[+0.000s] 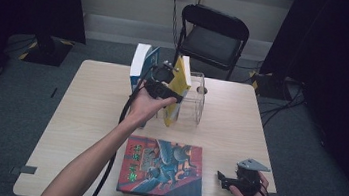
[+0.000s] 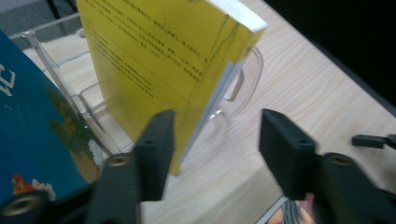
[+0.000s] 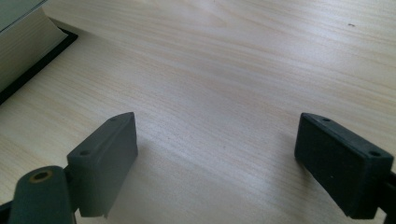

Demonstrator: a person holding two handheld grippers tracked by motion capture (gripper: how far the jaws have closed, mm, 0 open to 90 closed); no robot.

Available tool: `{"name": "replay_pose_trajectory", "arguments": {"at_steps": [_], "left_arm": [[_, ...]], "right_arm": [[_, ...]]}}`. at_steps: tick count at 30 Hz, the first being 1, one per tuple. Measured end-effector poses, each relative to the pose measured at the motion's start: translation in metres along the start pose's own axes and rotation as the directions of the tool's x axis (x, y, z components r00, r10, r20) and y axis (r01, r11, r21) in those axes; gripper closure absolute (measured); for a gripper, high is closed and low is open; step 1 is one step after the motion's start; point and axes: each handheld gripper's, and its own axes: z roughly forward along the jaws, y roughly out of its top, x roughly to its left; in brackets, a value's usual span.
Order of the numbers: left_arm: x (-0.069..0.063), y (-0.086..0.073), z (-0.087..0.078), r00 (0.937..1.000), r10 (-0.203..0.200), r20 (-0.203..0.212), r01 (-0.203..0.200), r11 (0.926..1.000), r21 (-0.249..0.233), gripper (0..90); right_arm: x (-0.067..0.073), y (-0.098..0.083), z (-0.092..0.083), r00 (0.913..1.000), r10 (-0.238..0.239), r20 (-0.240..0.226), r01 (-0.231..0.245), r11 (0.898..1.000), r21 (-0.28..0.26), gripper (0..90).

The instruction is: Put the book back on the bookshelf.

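Note:
A yellow book (image 1: 180, 83) (image 2: 154, 51) leans upright in a clear plastic stand (image 1: 197, 103) (image 2: 238, 88) at the back of the table. My left gripper (image 1: 170, 93) (image 2: 217, 119) is at its lower near corner. The jaws stand open on either side of the book's edge, with a clear gap on the right side. A blue and white book (image 1: 141, 66) (image 2: 32, 126) stands just left of it. A red and blue illustrated book (image 1: 164, 167) (image 3: 23, 46) lies flat at the table's front. To the right of it my right gripper (image 1: 223, 177) (image 3: 217, 121) rests open over bare wood, holding nothing.
The light wooden table (image 1: 240, 121) has free room on its left and right sides. A black folding chair (image 1: 212, 37) stands behind the table. Dark curtains hang at both sides, and cables lie on the grey floor.

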Motion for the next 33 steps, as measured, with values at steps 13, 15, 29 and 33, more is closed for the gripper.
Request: {"name": "replay_pose_trajectory", "arguments": {"at_steps": [13, 15, 29, 33], "left_arm": [[0.018, -0.063, -0.009, 0.9985, 0.023, 0.050, -0.023, 0.9997, -0.009, 64.8], [0.019, -0.073, -0.011, 0.9983, 0.030, 0.051, -0.029, 0.9995, -0.008, 65.9], [0.036, -0.147, -0.018, 0.9989, -0.010, 0.046, 0.010, 0.9999, 0.000, 54.8], [0.037, -0.160, -0.022, 0.9987, -0.020, 0.048, 0.019, 0.9998, 0.007, 50.8]], "right_arm": [[0.012, 0.009, 0.001, 0.9982, -0.012, -0.059, 0.014, 0.999, 0.029, 19.7], [0.012, 0.014, -0.003, 0.9982, -0.004, -0.060, 0.004, 1.000, 0.009, 20.3], [0.038, 0.072, -0.015, 0.9887, -0.039, -0.145, 0.015, 0.986, -0.164, 22.1], [0.058, 0.089, -0.003, 0.9784, -0.077, -0.192, 0.045, 0.985, -0.169, 20.5]]}}
